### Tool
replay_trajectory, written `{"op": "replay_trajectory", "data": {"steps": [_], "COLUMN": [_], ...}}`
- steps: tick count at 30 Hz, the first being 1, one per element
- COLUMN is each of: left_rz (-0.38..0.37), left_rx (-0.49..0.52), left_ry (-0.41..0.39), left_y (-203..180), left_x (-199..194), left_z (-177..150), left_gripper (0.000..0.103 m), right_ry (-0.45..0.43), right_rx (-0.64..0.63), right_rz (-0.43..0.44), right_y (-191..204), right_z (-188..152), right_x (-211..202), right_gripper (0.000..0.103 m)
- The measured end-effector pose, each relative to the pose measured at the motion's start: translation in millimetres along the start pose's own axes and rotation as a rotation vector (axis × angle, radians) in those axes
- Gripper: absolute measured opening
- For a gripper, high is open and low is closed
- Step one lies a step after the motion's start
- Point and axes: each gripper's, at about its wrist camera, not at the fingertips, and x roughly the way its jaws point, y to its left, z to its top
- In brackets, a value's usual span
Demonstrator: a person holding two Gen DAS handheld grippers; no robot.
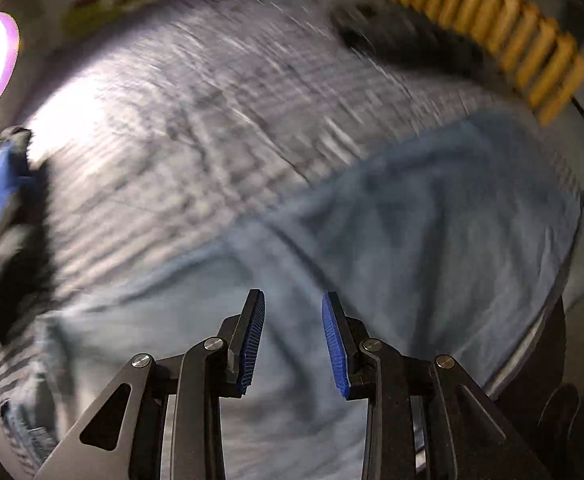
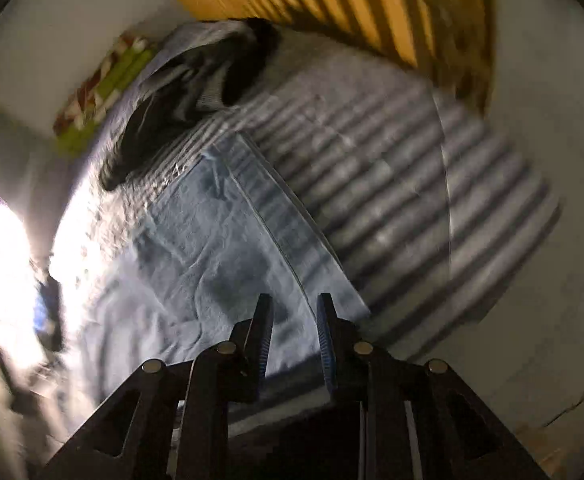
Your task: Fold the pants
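Pants (image 1: 411, 220) lie on striped bed cover (image 1: 212, 100), seemingly part-folded (blurry). Left gripper (image 1: 293, 340) & right gripper (image 2: 295, 344) are held empty, parted, above pants; more folds probably left.

Pants (image 1: 431, 220) are pale blue denim, washed-out look, lying on a sheet (image 1: 196, 92) striped grey and white, stripes darker grey in the right wrist view. Left gripper (image 1: 293, 340) and right gripper (image 2: 295, 344): black frames, silver pivot pins, ribbed blue pads on the fingers (image 1: 252, 344). Background: yellow-orange slatted panel (image 1: 503, 28), dark black-grey garment (image 2: 196, 88) with a grey ribbed band, green and red-brown patterned cloth (image 2: 104, 88), off-white wall (image 2: 72, 40).
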Motion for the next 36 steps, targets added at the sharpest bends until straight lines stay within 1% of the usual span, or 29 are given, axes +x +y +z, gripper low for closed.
{"op": "replay_trajectory", "data": {"steps": [2, 4, 6, 8, 13, 15, 17, 22, 24, 28, 30, 35, 36], "left_rz": [-0.011, -0.009, -0.013, -0.014, -0.006, -0.009, -0.009, -0.017, -0.015, -0.021, -0.025, -0.028, -0.029], "left_rx": [0.031, 0.046, 0.041, 0.028, 0.027, 0.031, 0.032, 0.035, 0.039, 0.032, 0.029, 0.031, 0.031], "left_ry": [0.026, 0.047, 0.061, 0.070, 0.079, 0.082, 0.082, 0.082, 0.084, 0.084, 0.085, 0.087, 0.088], "left_y": [-17, -26, -30, -29, -27, -26, -24, -24, -23, -19, -18, -19, -18], "left_x": [14, 23, 27, 28, 27, 25, 23, 21, 20, 19, 19, 21, 21], "left_z": [-5, -9, -11, -13, -18, -21, -22, -25, -27, -30, -31, -31, -31], "left_gripper": [0.032, 0.032, 0.032, 0.032, 0.033, 0.035, 0.036, 0.036, 0.036, 0.037, 0.037, 0.037, 0.037], "right_ry": [0.006, 0.005, -0.002, -0.001, 0.011, 0.011, 0.006, 0.025, 0.017, -0.018, -0.038, -0.019, -0.023], "right_rx": [0.039, 0.049, 0.071, 0.087, 0.134, 0.171, 0.183, 0.208, 0.209, 0.188, 0.172, 0.201, 0.210], "right_rz": [0.045, 0.038, 0.062, 0.086, 0.093, 0.101, 0.110, 0.140, 0.128, 0.116, 0.134, 0.114, 0.118], "right_y": [-13, -19, -25, -29, -34, -39, -42, -44, -41, -31, -27, -32, -34], "right_z": [-2, -5, -5, -4, -8, -13, -16, -20, -20, -17, -16, -17, -20], "right_x": [1, 4, 6, 9, 12, 8, 6, 19, 21, 15, 11, 21, 23], "right_gripper": [0.021, 0.021, 0.021, 0.023, 0.027, 0.035, 0.038, 0.038, 0.040, 0.040, 0.040, 0.041, 0.044]}}
